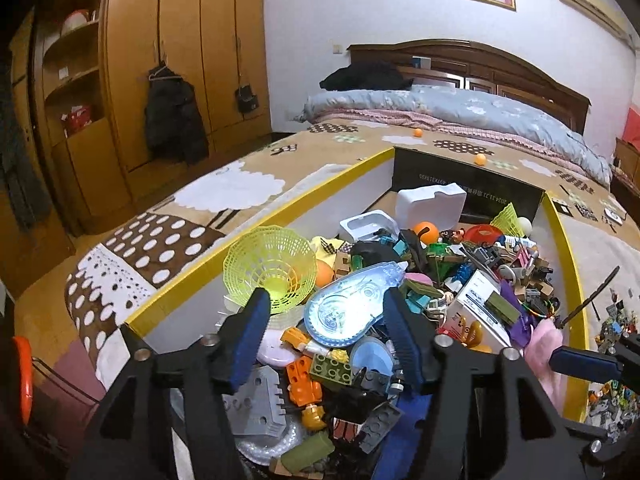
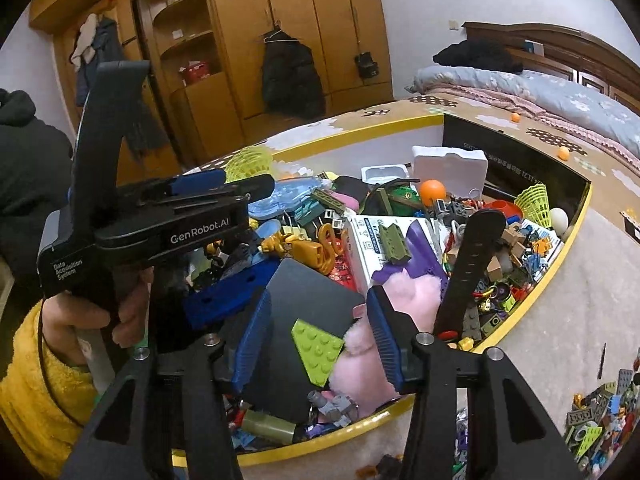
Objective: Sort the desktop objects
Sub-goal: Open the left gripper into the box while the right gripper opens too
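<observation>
Left gripper (image 1: 324, 320) jaws apart, straddling the correction-tape dispenser (image 1: 352, 306) — likely its next pick, pads not pressing. Right gripper (image 2: 316, 344) also apart over the lime Lego plate (image 2: 318, 354) in the yellow-rimmed box (image 2: 532, 296) — nothing held.

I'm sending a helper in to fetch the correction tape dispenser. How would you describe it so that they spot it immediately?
Look in the yellow-rimmed box of toys on the bed. Near its left wall, beside the yellow mesh shuttlecock, lies the correction tape dispenser on top of the bricks. It is the only clear, pale blue teardrop shape, with round reels showing inside.
</observation>
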`<state>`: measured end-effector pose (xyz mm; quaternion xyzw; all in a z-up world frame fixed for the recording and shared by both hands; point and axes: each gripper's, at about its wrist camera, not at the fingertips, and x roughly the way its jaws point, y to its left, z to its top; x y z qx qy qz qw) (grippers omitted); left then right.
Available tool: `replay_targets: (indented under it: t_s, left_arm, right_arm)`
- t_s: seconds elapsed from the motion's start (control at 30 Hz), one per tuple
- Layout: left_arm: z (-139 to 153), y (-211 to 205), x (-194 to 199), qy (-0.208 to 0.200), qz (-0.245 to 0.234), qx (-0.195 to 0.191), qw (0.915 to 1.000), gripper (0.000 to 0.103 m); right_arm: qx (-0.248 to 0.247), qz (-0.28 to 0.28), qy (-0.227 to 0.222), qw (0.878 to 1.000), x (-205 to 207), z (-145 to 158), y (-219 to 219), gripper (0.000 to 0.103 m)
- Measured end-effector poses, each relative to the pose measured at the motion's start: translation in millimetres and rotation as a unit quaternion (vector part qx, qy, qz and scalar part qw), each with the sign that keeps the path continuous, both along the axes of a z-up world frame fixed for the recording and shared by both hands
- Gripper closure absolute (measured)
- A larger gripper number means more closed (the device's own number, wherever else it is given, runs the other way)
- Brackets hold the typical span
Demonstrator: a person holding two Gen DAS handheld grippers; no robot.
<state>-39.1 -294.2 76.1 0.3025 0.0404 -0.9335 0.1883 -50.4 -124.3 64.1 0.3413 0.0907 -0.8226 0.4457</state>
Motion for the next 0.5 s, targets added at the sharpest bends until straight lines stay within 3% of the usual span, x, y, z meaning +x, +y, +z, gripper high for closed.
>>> replay_targets:
  t_s: [0.2,0.5]
  left_arm:
    - [4,7,4,0.001,0.006,-0.007,1.0000,0.032]
    - [9,20,18,-0.005,0.011,0.004,0.9999,0.031]
  right_arm:
    - [-0.002,0.000,0.000,1.000,5,1,4,0.052]
    - [-0.013,-0.006,0.002,1.000,15,11,21,0.052]
